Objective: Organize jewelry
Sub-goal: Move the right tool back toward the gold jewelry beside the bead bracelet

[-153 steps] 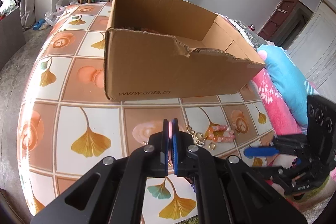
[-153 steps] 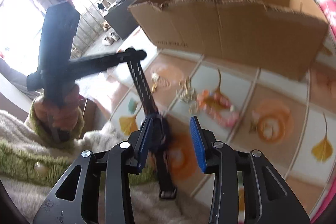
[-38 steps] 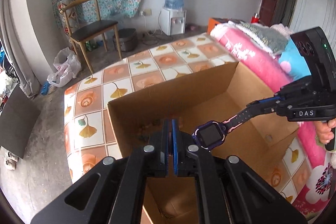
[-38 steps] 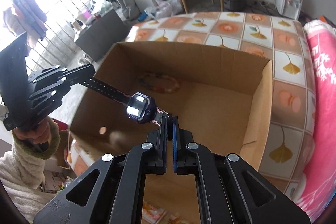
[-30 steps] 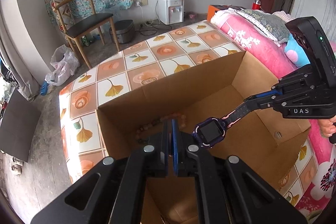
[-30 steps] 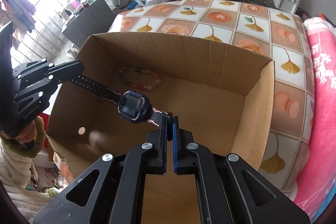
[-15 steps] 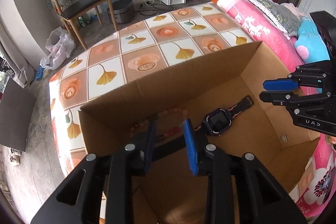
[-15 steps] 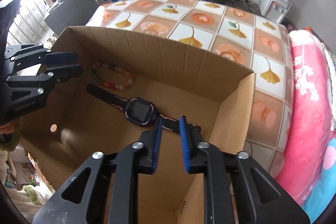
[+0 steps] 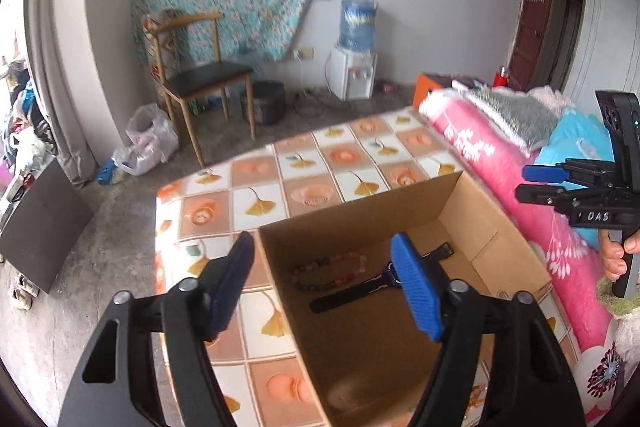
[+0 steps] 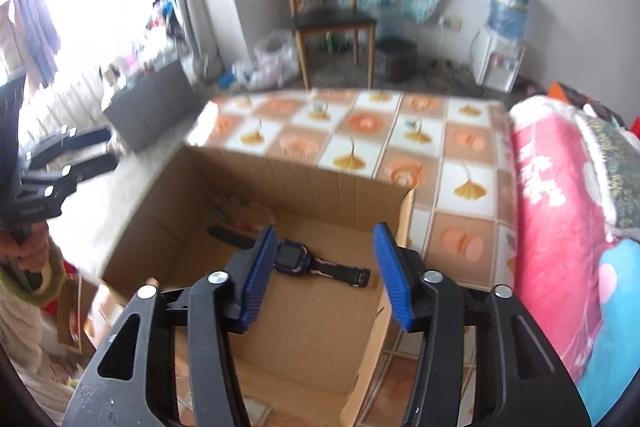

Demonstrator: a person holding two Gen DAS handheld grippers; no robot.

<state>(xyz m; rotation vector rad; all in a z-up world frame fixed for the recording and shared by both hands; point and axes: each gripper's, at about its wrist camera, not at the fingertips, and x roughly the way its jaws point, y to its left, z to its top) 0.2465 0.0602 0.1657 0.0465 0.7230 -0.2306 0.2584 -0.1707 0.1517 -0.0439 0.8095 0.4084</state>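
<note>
An open cardboard box (image 9: 472, 215) (image 10: 316, 183) stands on the tiled table. A purple watch (image 10: 294, 257) with a black strap (image 9: 344, 297) lies flat on the box floor. A beaded bracelet (image 9: 328, 269) (image 10: 244, 209) lies beside it near the far wall. My left gripper (image 9: 324, 271) is open and empty, above the box's left wall. My right gripper (image 10: 324, 255) is open and empty, above the box over the watch. Each gripper also shows in the other's view, the right (image 9: 560, 183) and the left (image 10: 76, 155).
The table (image 9: 304, 167) carries a ginkgo-leaf tile pattern. A pink and blue quilt (image 9: 512, 163) (image 10: 560, 211) lies along its right side. A wooden chair (image 9: 200, 75), a water dispenser (image 9: 354, 67) and plastic bags (image 9: 144, 143) stand on the floor behind.
Both grippers let go of the watch, which now lies on the box floor. Both have opened wider and risen and pulled back from the box.
</note>
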